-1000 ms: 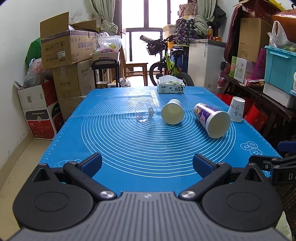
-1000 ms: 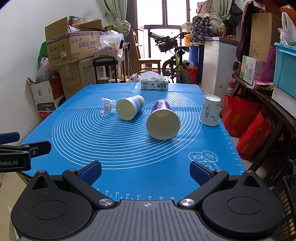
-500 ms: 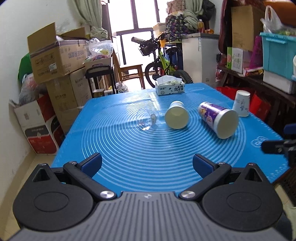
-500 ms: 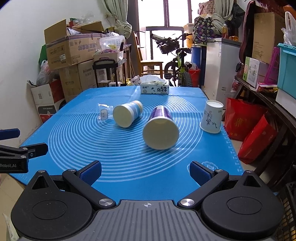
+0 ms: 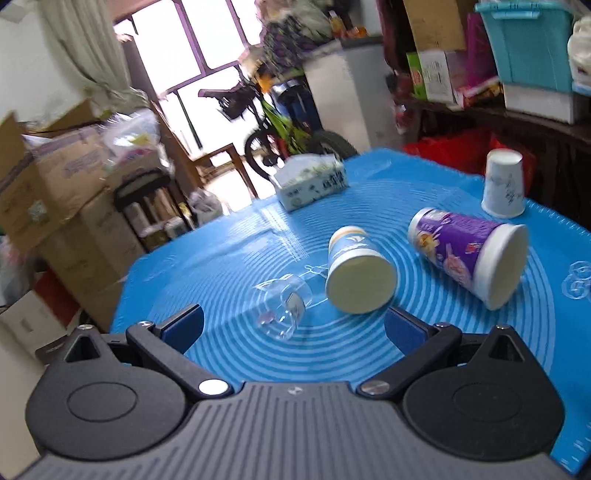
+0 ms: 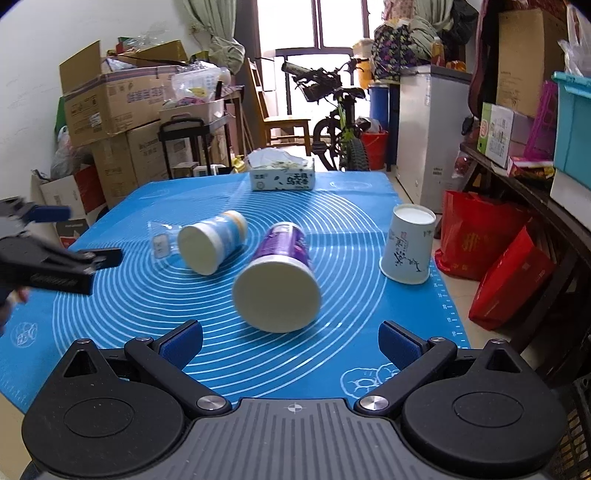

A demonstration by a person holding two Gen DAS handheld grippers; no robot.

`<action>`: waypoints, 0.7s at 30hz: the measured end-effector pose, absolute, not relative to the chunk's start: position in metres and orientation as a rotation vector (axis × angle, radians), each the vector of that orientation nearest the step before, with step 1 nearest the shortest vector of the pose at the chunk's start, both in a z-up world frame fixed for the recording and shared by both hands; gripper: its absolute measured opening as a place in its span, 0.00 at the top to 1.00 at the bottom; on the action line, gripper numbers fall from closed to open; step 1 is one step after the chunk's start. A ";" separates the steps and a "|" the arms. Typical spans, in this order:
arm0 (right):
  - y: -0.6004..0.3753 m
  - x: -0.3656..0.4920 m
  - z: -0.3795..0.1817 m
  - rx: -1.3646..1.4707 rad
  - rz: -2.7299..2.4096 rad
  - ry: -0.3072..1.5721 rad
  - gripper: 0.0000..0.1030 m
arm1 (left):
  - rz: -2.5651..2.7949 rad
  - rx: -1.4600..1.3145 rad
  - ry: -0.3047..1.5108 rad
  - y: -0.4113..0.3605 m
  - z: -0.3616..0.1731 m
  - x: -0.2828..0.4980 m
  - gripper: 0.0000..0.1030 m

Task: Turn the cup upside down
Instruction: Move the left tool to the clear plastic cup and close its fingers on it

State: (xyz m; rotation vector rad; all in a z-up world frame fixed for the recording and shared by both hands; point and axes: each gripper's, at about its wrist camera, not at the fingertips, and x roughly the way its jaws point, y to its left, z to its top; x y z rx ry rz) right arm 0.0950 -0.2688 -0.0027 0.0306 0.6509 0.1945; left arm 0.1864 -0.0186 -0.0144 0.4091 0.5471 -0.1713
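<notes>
Covering the desk is a blue silicone mat (image 6: 258, 192) printed with white concentric rings. On it, a clear plastic cup (image 5: 282, 308), a blue-and-white paper cup (image 6: 212, 242) and a purple paper cup (image 6: 279, 280) lie on their sides, while a white paper cup (image 6: 406, 243) stands upside down near the mat's right edge. A tissue box (image 6: 282, 177) sits at the far end. Both the left gripper (image 5: 293, 325) and the right gripper (image 6: 290, 341) hang wide open, holding nothing. Cardboard boxes (image 6: 118, 99), a bicycle (image 6: 338, 110) and a bright window (image 6: 288, 22) fill the room behind.
</notes>
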 end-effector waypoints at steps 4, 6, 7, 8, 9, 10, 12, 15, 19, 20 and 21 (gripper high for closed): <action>-0.279 0.103 -0.010 0.043 0.187 0.663 0.02 | -0.200 0.441 0.598 -0.011 -0.019 0.227 0.00; -0.283 0.106 -0.013 0.050 0.188 0.667 0.02 | -0.236 0.461 0.627 -0.006 -0.021 0.242 0.00; -0.285 0.107 -0.015 0.052 0.187 0.669 0.02 | -0.261 0.473 0.648 -0.004 -0.022 0.249 0.00; -0.287 0.108 -0.016 0.054 0.187 0.669 0.02 | -0.280 0.489 0.669 -0.003 -0.025 0.255 0.00; -0.288 0.109 -0.017 0.055 0.187 0.670 0.02 | -0.293 0.510 0.687 -0.002 -0.028 0.260 0.00; -0.289 0.109 -0.018 0.056 0.187 0.671 0.02 | -0.304 0.531 0.701 -0.002 -0.031 0.266 0.00; -0.291 0.111 -0.020 0.060 0.186 0.673 0.02 | -0.334 0.567 0.725 -0.002 -0.037 0.273 0.01; -0.294 0.112 -0.024 0.068 0.182 0.678 0.02 | -0.391 0.617 0.755 -0.004 -0.046 0.280 0.01; -0.296 0.112 -0.028 0.078 0.172 0.686 0.02 | -0.419 0.684 0.781 -0.005 -0.058 0.288 0.02; -0.297 0.112 -0.028 0.080 0.170 0.688 0.02 | -0.424 0.694 0.786 -0.004 -0.060 0.290 0.05; -0.297 0.113 -0.029 0.082 0.168 0.688 0.02 | -0.431 0.704 0.791 -0.003 -0.062 0.292 0.13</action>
